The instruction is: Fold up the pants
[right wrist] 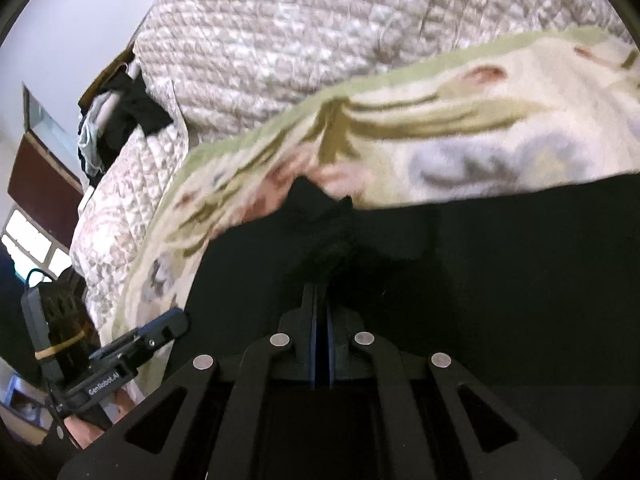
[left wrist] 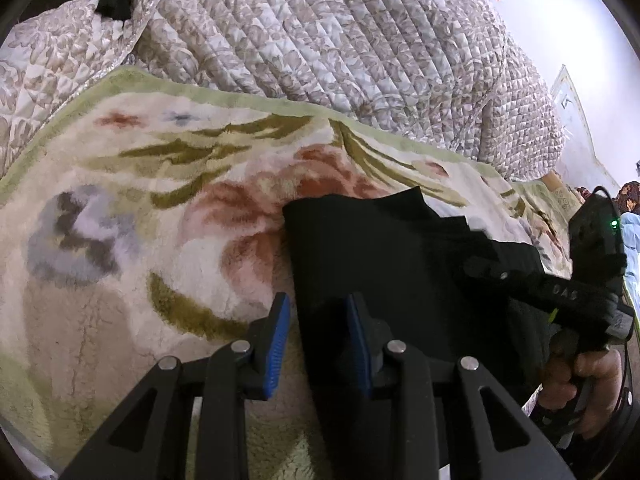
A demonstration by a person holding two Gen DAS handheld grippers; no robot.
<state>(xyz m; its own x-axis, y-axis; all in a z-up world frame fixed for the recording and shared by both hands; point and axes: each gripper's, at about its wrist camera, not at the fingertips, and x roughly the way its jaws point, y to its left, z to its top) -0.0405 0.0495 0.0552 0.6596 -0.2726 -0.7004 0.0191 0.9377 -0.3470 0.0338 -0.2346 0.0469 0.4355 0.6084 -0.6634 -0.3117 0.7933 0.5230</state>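
I am mid-fold: my right gripper (right wrist: 320, 312) is pinched tight on a bunched edge of the black pants (left wrist: 380, 248), which lie on the floral blanket (left wrist: 140, 184). My left gripper (left wrist: 318, 336) stands parted astride the pants' left edge. Next, I judge, the left must close on it. Beyond the blanket, a quilted bedspread (left wrist: 320, 40) heaps against a white wall (left wrist: 560, 20).

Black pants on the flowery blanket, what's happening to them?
A person holding a claw in each hand is folding the black pants on the flowery blanket. The right claw is pinched shut on a bunch of the pants' fabric. The left claw is open at the pants' edge, gripping nothing yet. A quilted cover is heaped behind.
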